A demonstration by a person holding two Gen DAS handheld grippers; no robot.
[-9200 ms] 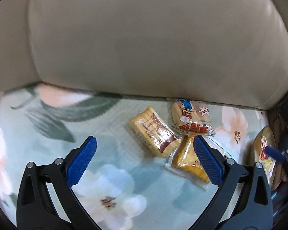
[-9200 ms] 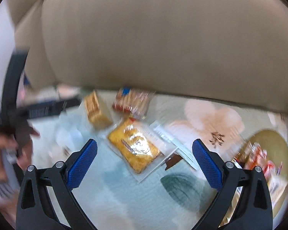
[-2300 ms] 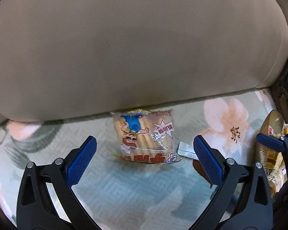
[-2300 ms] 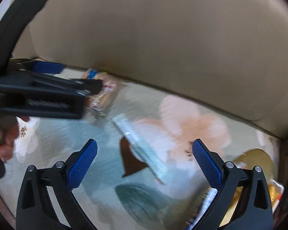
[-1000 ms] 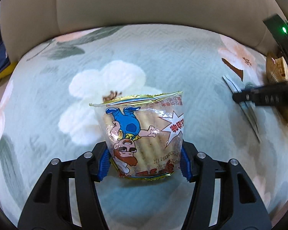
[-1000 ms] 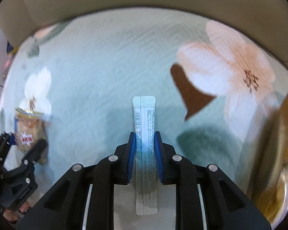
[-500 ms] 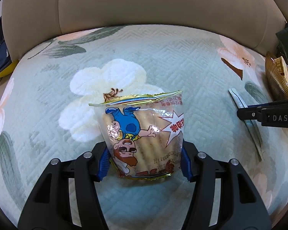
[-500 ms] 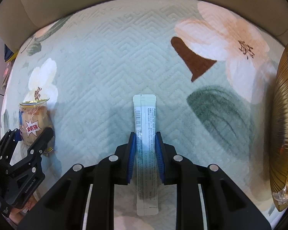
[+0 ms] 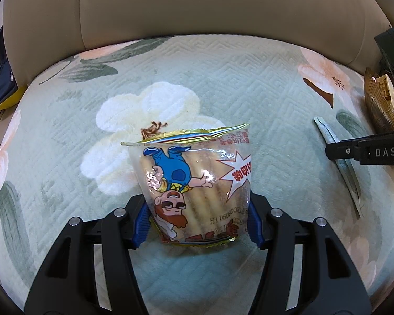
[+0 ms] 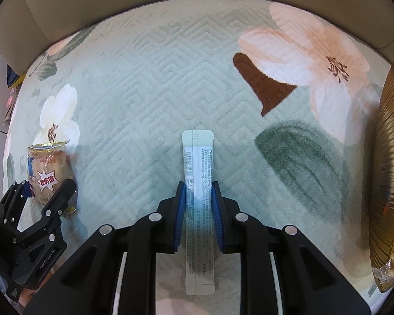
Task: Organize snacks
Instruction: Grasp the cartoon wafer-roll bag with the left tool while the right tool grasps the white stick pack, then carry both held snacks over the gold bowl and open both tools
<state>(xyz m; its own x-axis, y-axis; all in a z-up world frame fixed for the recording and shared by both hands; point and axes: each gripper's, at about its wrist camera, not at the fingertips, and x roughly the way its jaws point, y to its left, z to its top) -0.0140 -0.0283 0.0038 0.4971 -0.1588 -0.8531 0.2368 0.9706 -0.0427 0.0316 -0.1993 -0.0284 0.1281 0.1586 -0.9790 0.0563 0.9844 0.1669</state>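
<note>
Right now my left hand-held gripper [image 9: 197, 216] pinches the biscuit bag [image 9: 194, 186], my right hand-held gripper [image 10: 197, 210] clamps the sachet [image 10: 198, 173], gold tray [image 10: 388, 183] at three o'clock.

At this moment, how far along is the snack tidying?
Some snacks already sit in the gold tray. In hand: the left gripper grips the cartoon biscuit pack, the right gripper grips the white stick sachet. Left: putting both away; no other loose snacks show on the floral cover.

cartoon biscuit bag [image 9: 194, 183] upside-down, clamped | white stick sachet [image 10: 198, 168] clamped, possibly powder
</note>
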